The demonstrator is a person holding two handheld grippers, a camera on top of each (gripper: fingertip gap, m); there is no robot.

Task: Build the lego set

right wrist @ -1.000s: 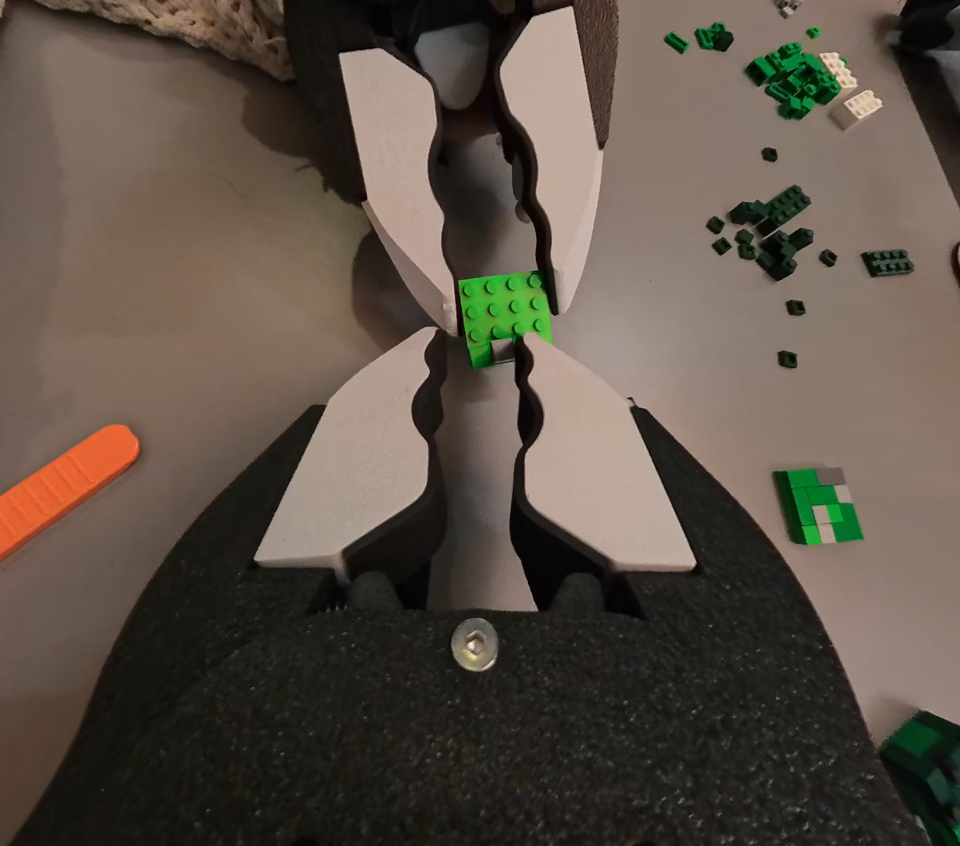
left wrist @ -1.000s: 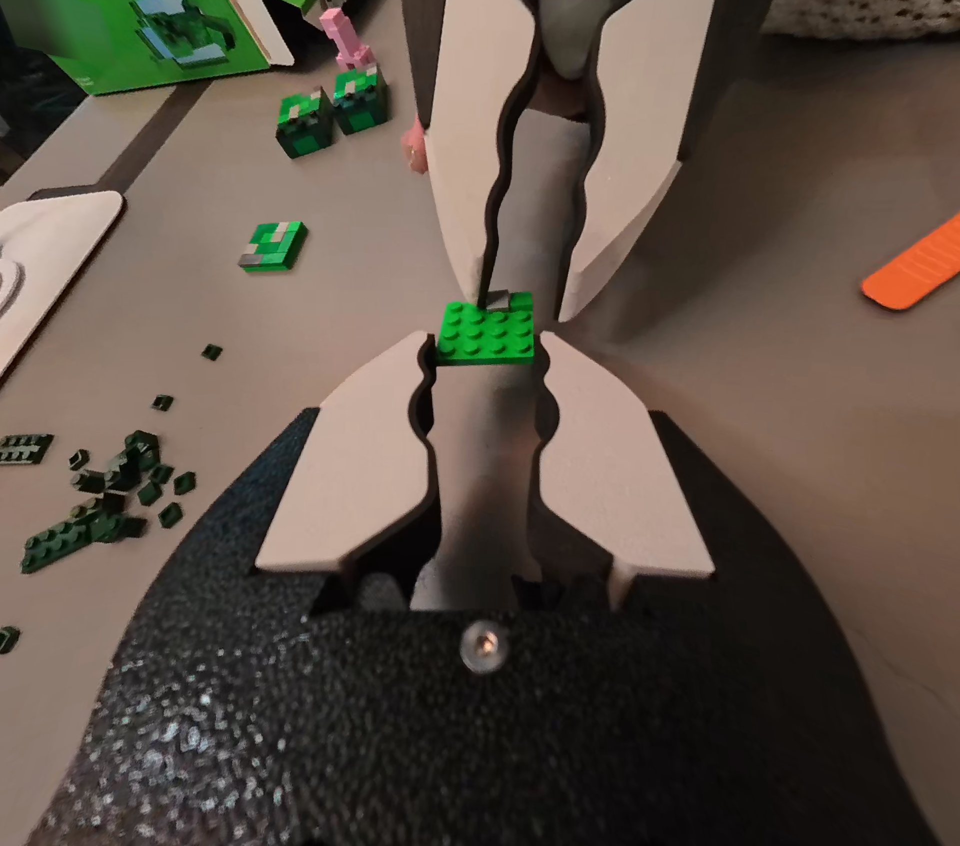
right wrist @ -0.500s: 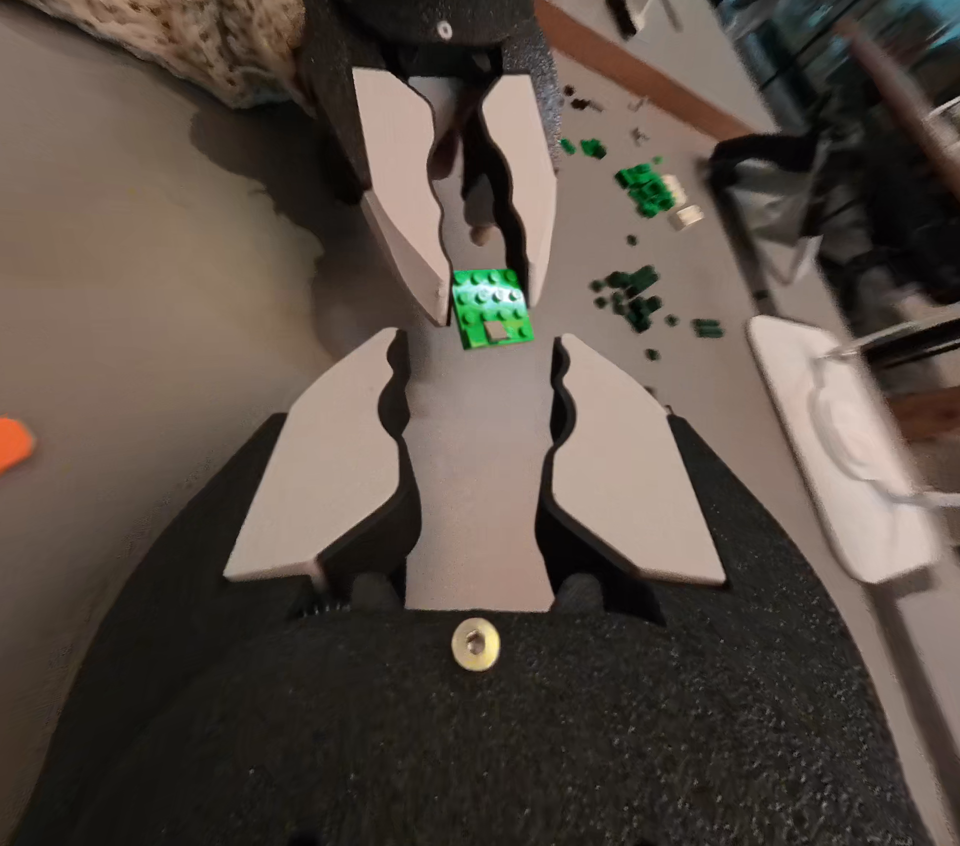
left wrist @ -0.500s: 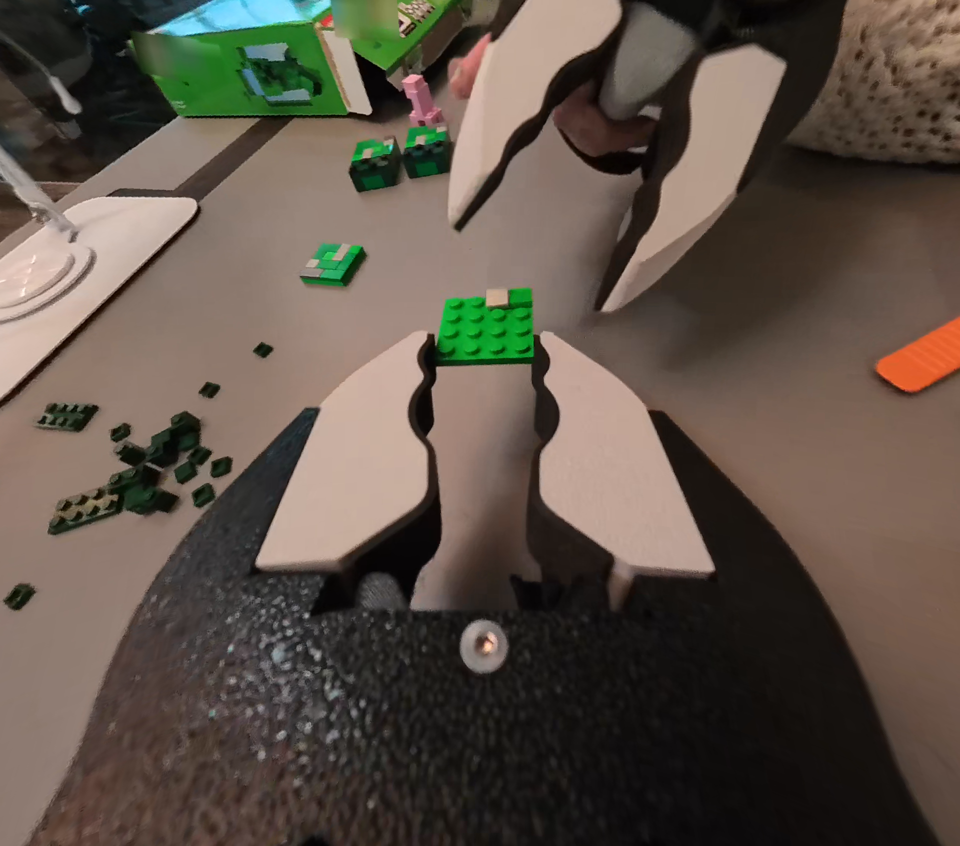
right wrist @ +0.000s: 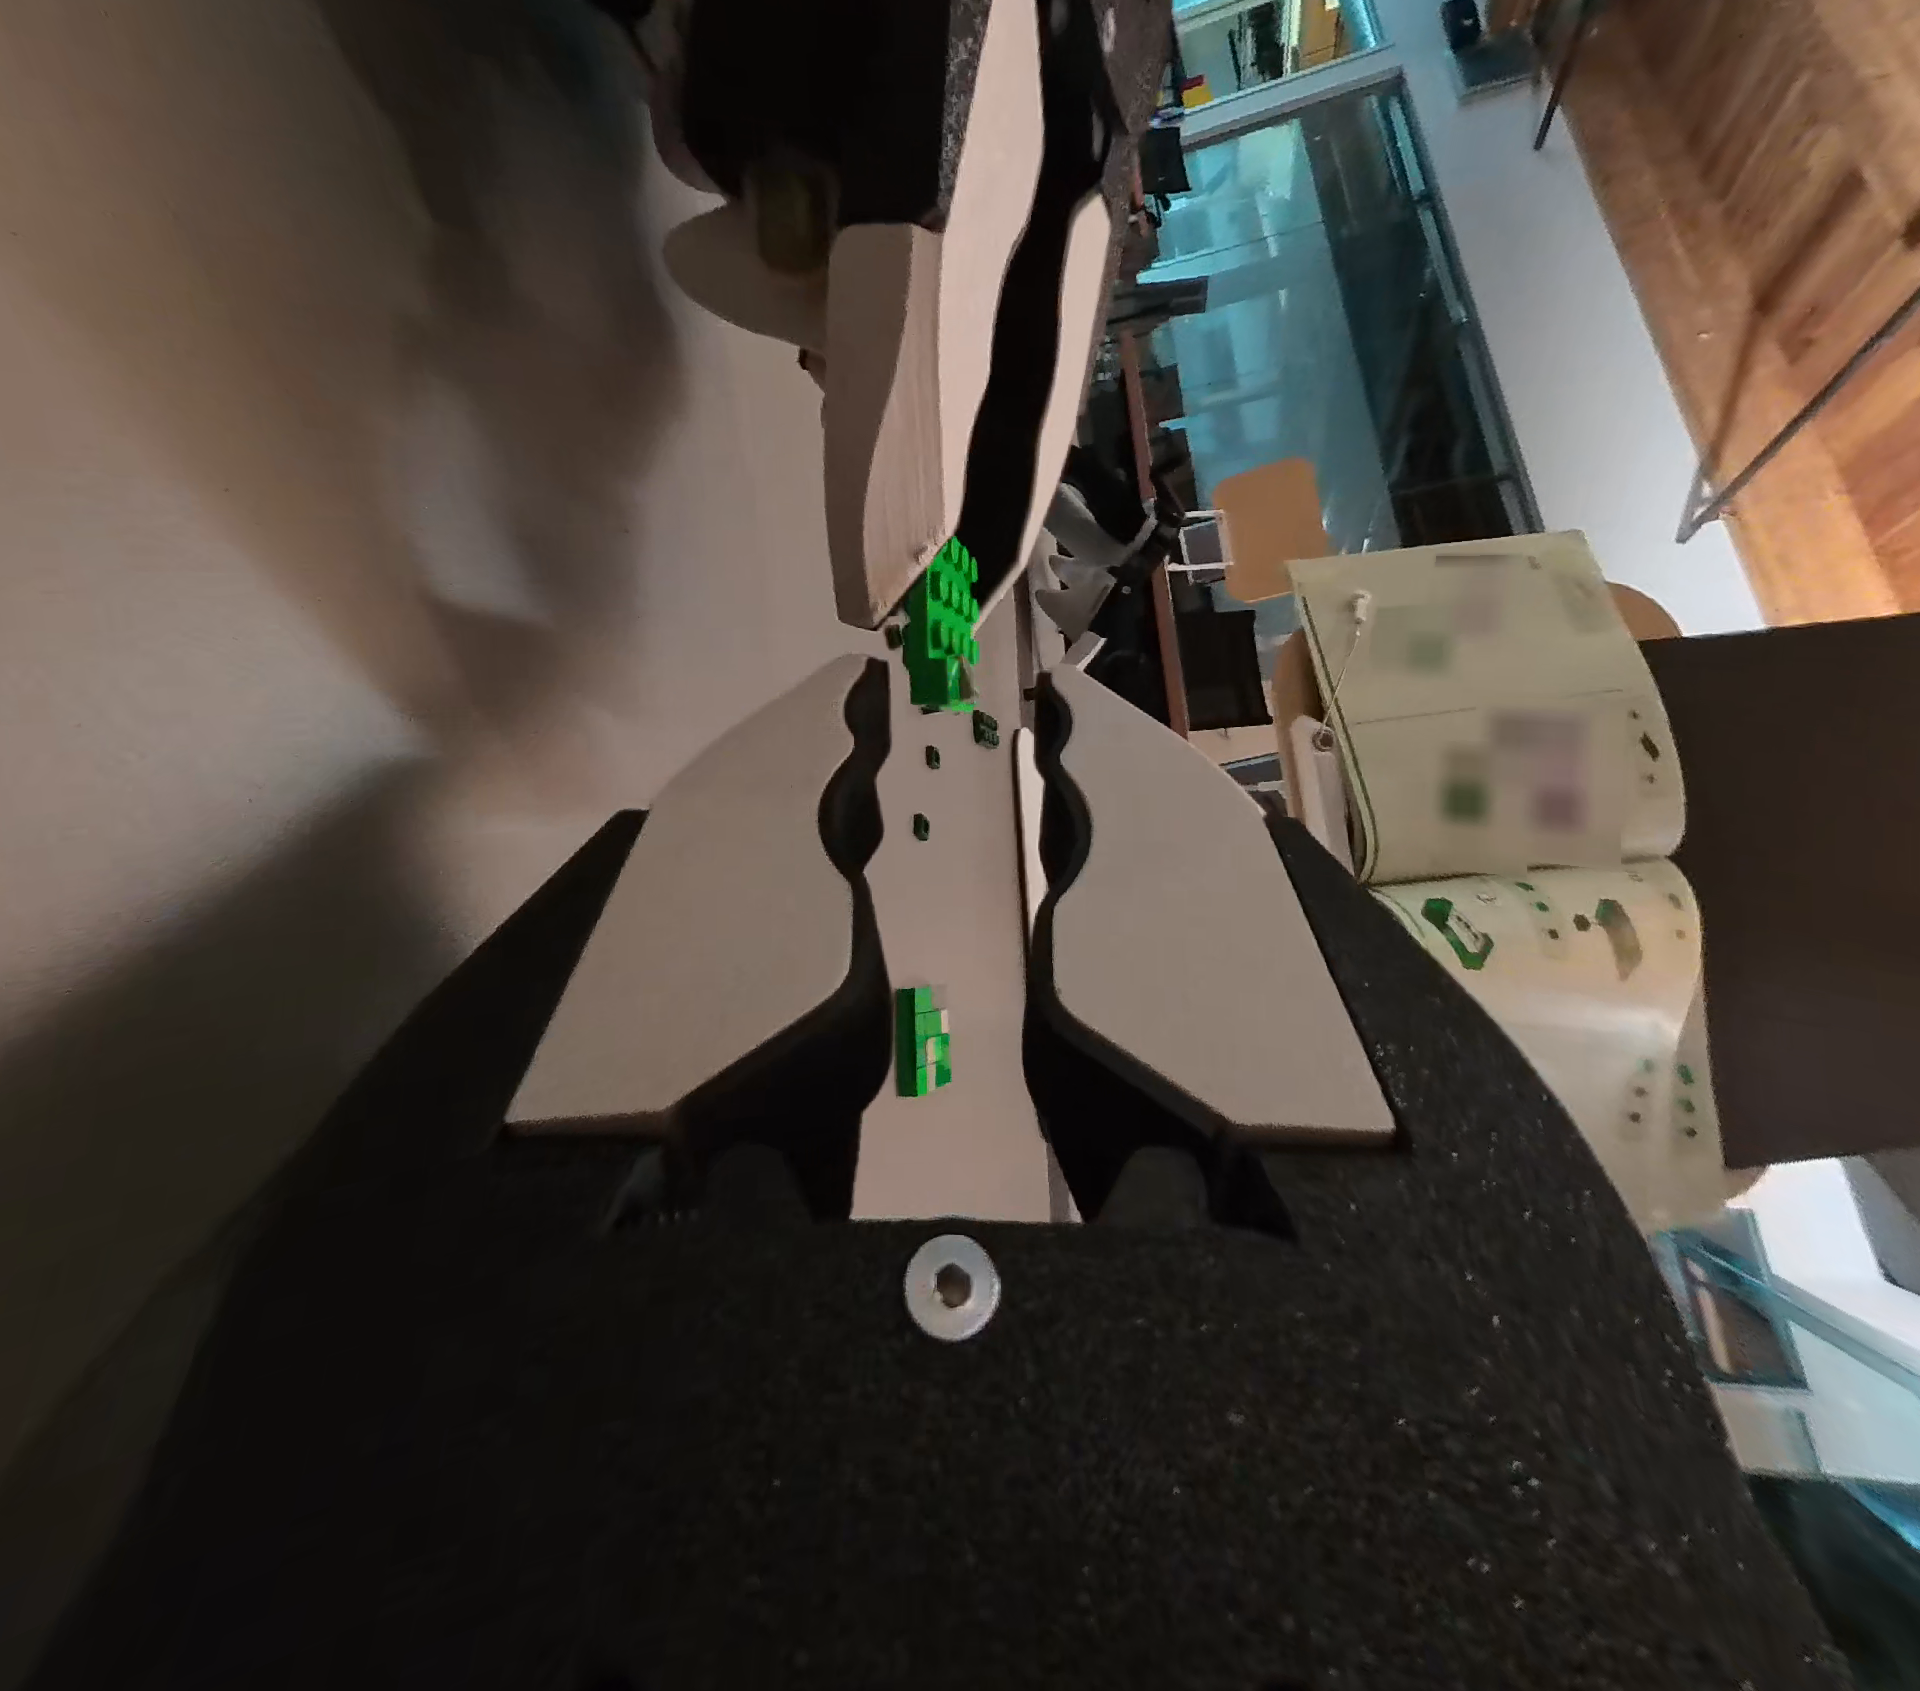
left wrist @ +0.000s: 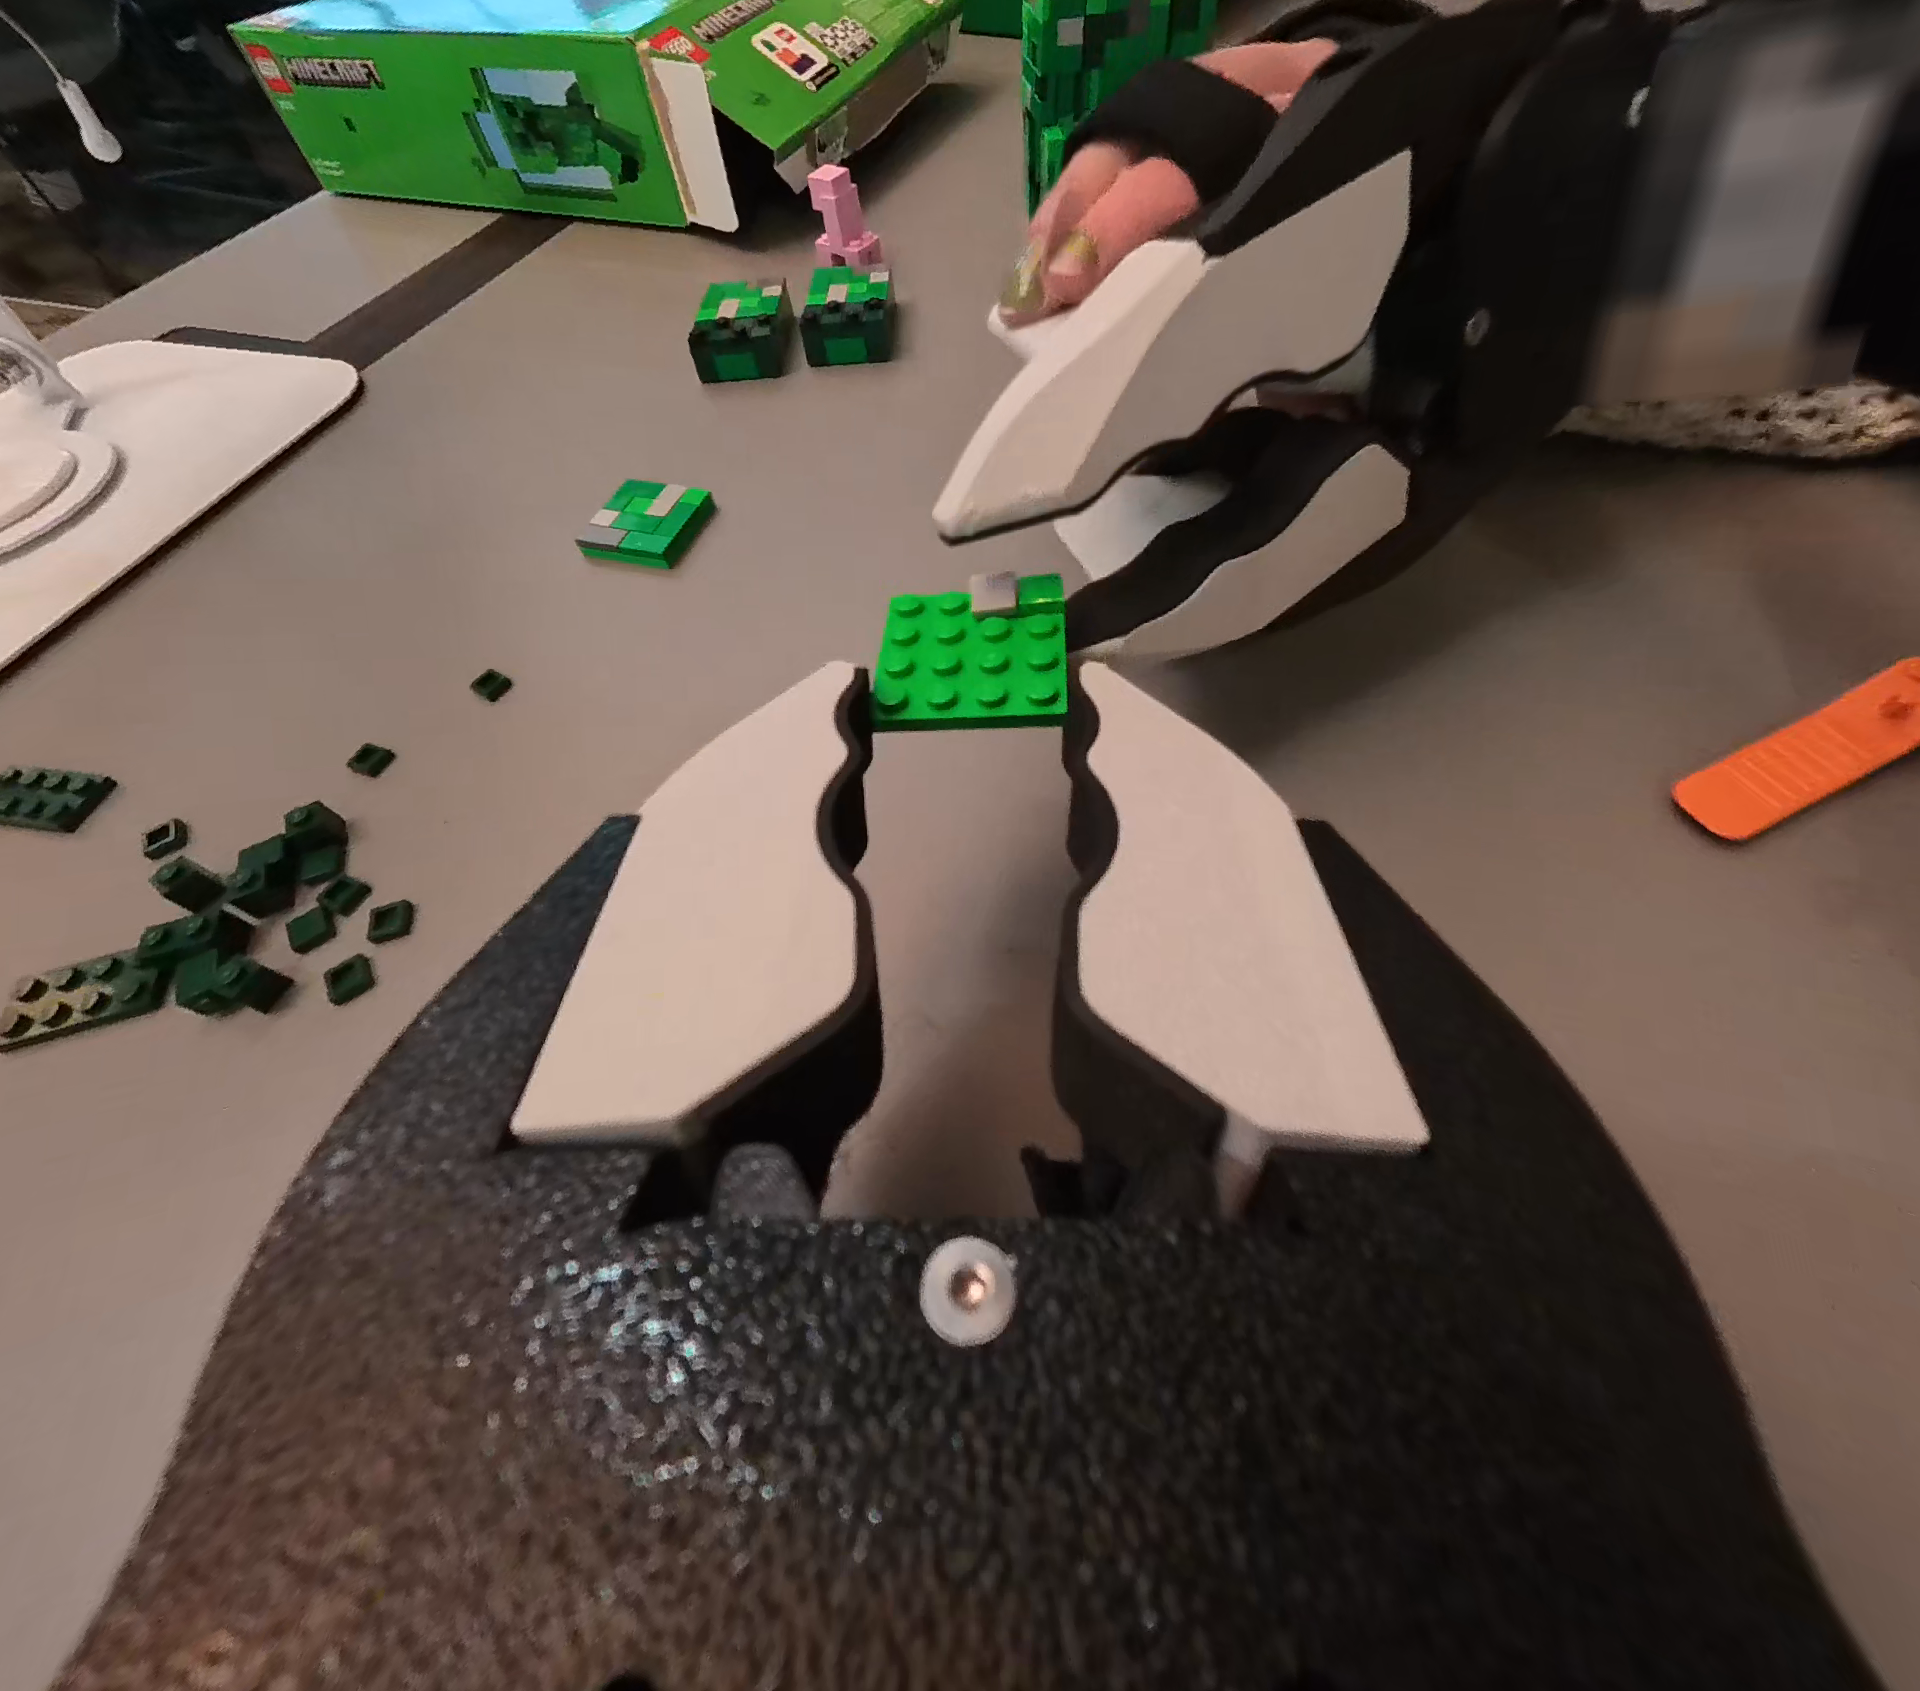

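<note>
My left gripper (left wrist: 966, 685) is shut on a bright green studded plate (left wrist: 971, 654) and holds it by its near edge just above the table. A small grey tile (left wrist: 992, 589) sits on the plate's far edge. My right gripper (left wrist: 1008, 566) is open and empty, rolled onto its side, with its tips at the plate's far edge. A hand (left wrist: 1122, 207) holds it. In the right wrist view the scene is turned sideways. The plate (right wrist: 940, 633) shows there edge-on between the left gripper's fingers (right wrist: 894, 436), right at my right gripper (right wrist: 956, 675) tips.
A green set box (left wrist: 520, 83), a pink figure (left wrist: 842, 218) and two small green cube builds (left wrist: 790, 322) stand at the back. A flat tiled square (left wrist: 646, 521), loose dark green pieces (left wrist: 239, 903), a white mat (left wrist: 156, 436) lie left. An orange separator (left wrist: 1808, 758) lies right. An instruction booklet (right wrist: 1486, 758) is open.
My right gripper let go of the grey tile on the plate, opened, drew back and rolled onto its side. My left gripper kept its hold on the plate.
</note>
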